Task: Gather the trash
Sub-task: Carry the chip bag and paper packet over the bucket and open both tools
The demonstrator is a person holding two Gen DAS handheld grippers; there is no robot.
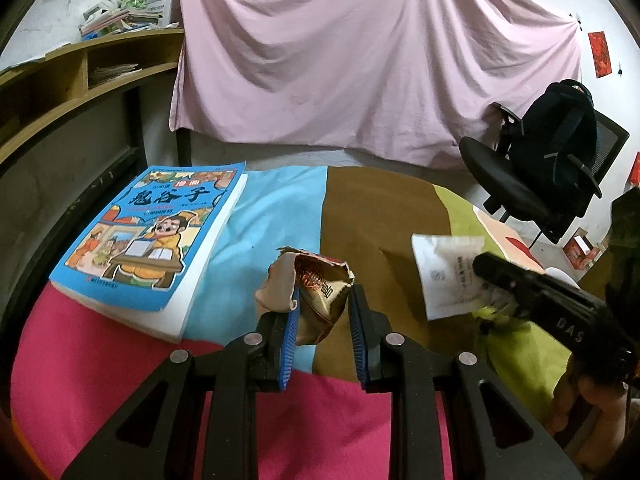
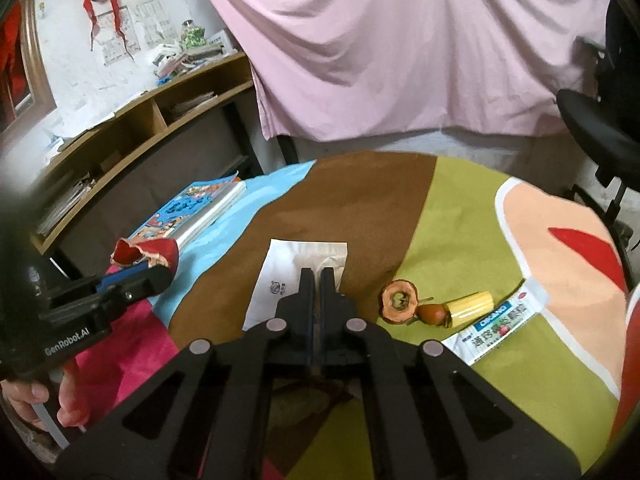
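Note:
My left gripper [image 1: 323, 312] is shut on a crumpled brown and red snack wrapper [image 1: 316, 292], held over the blue and brown stripes of the tablecloth; it also shows in the right wrist view [image 2: 146, 254]. My right gripper [image 2: 317, 276] is shut on the near edge of a white plastic packet [image 2: 292, 276], which also shows in the left wrist view [image 1: 448, 276]. To its right lie a brown fruit peel ring [image 2: 399, 300], a small brown fruit piece [image 2: 433, 314], a yellow tube [image 2: 470, 306] and a white sachet with blue and green print [image 2: 498, 326].
A blue comic book [image 1: 148, 244] lies at the table's left side. The striped tablecloth [image 2: 440, 216] covers the round table. A black office chair with a backpack [image 1: 552, 160] stands at the right. A wooden shelf [image 1: 80, 76] and pink sheet [image 1: 360, 52] are behind.

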